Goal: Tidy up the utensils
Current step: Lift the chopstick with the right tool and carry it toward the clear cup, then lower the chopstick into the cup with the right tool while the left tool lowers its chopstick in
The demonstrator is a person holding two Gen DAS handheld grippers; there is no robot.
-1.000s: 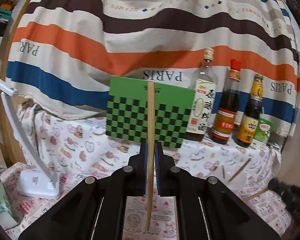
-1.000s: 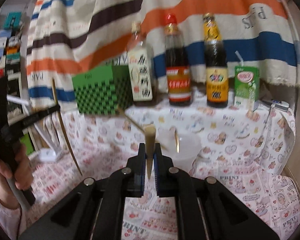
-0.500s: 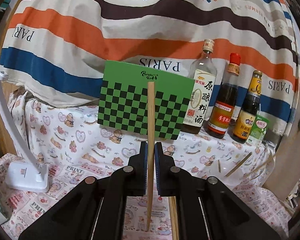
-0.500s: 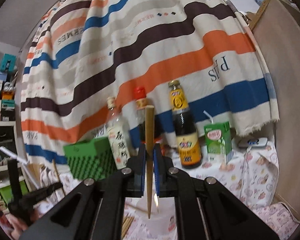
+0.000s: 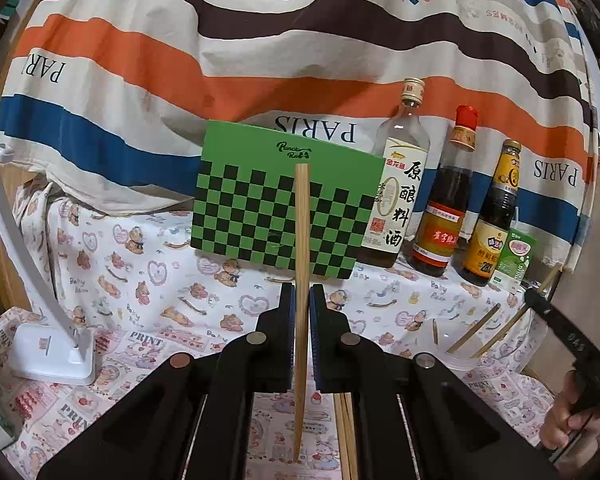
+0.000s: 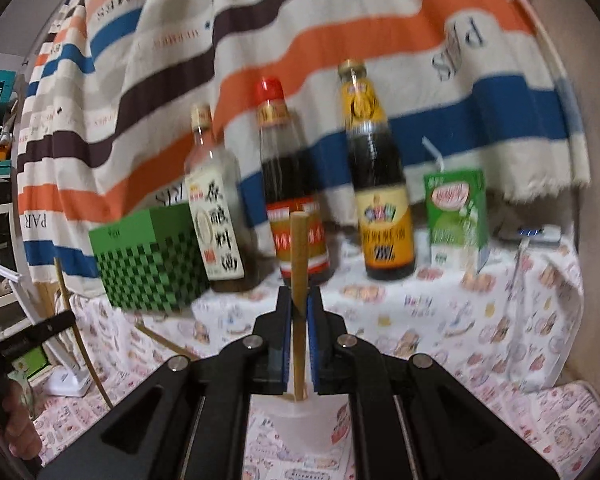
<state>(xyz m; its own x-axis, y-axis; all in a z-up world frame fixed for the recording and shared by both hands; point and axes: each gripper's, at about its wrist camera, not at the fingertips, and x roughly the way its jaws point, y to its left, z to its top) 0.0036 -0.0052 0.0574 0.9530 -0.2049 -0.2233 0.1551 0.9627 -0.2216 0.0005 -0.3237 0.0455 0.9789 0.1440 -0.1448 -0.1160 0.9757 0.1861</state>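
A wooden chopstick (image 5: 301,280) is clamped upright between the pads of the left gripper (image 5: 301,300), its thick end raised in front of a green-and-black checkered box (image 5: 260,200). More chopsticks (image 5: 346,432) are seen lying on the printed tablecloth (image 5: 140,280) just below the right-hand jaw. Further right, two chopsticks (image 5: 474,332) are leaned inside a clear plastic cup (image 5: 460,360), near three bottles (image 5: 400,184) and a green drink carton (image 5: 514,260).

A second chopstick (image 6: 299,280) is gripped in the right gripper (image 6: 299,308) — held nearly upright, its lower tip poised just over a translucent cup (image 6: 300,424). That view is blurred. At its left edge the other gripper's handle is seen in a hand (image 6: 20,428), with its chopstick curving upward. A white lamp base (image 5: 52,356) is set on the cloth at the left — well apart from the cup.
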